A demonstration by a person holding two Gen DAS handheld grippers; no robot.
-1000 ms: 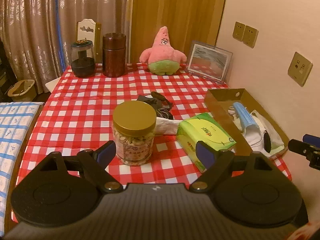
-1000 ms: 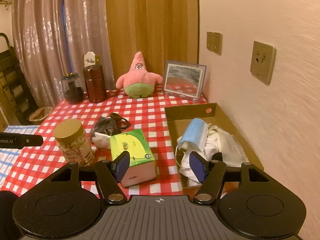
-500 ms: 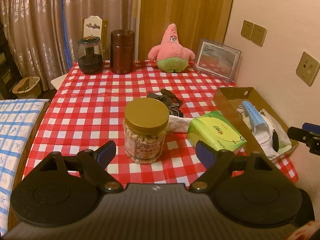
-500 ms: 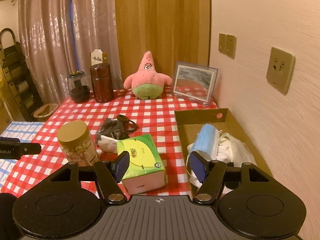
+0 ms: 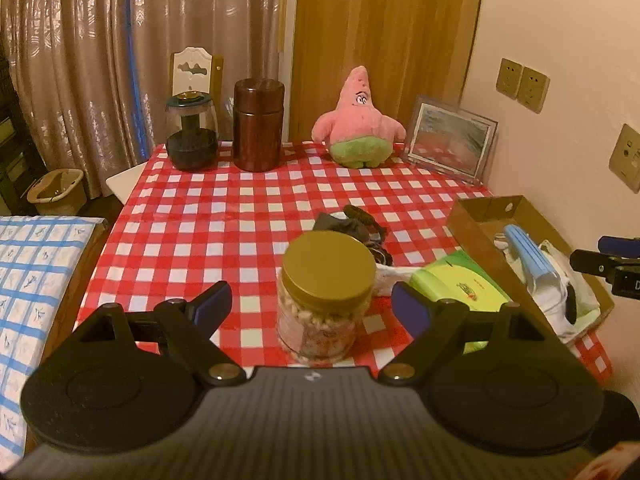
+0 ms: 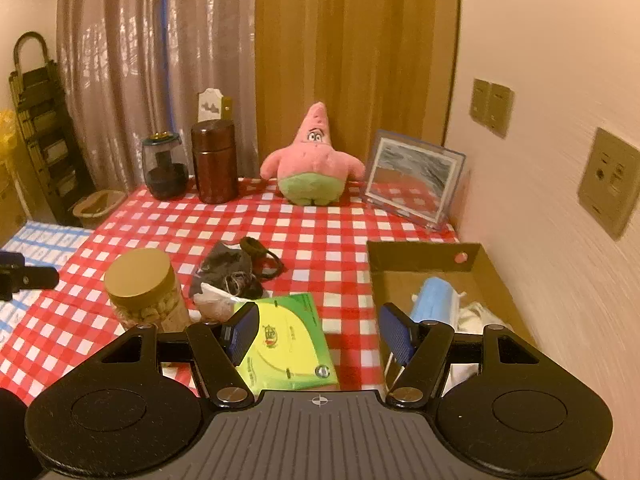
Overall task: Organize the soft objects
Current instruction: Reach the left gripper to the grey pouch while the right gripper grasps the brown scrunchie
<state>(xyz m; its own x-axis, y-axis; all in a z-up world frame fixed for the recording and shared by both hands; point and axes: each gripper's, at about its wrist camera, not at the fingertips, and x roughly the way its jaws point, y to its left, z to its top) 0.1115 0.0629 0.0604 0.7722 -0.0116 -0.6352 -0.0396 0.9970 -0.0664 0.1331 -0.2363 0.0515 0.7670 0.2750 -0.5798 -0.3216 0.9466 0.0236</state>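
Red-and-white checked cloth covers the table (image 5: pixel 224 216), which stands with its right edge against the wall. Along that right edge lies an open cardboard box (image 6: pixel 420 254) holding a blue face mask (image 6: pixel 434 306) and some white cloth. At the far edge a pink star-shaped plush toy (image 6: pixel 314 160) sits upright, with a picture frame (image 6: pixel 414 178) leaning in the far right corner and a brown canister (image 5: pixel 258 124) and a dark glass jar (image 5: pixel 192 136) toward the far left corner. Near the front edge stand a gold-lidded jar (image 5: pixel 328 292) of nuts and, just beside it, a green tissue pack (image 6: pixel 286 340). Behind them, mid-table, a dark heap of hair ties (image 6: pixel 240 266) rests on the cloth. The left gripper (image 5: pixel 311 306) hangs with its jaws wide apart and empty, the nut jar beyond them. The right gripper (image 6: pixel 320 334) is also parted and empty, above the tissue pack.
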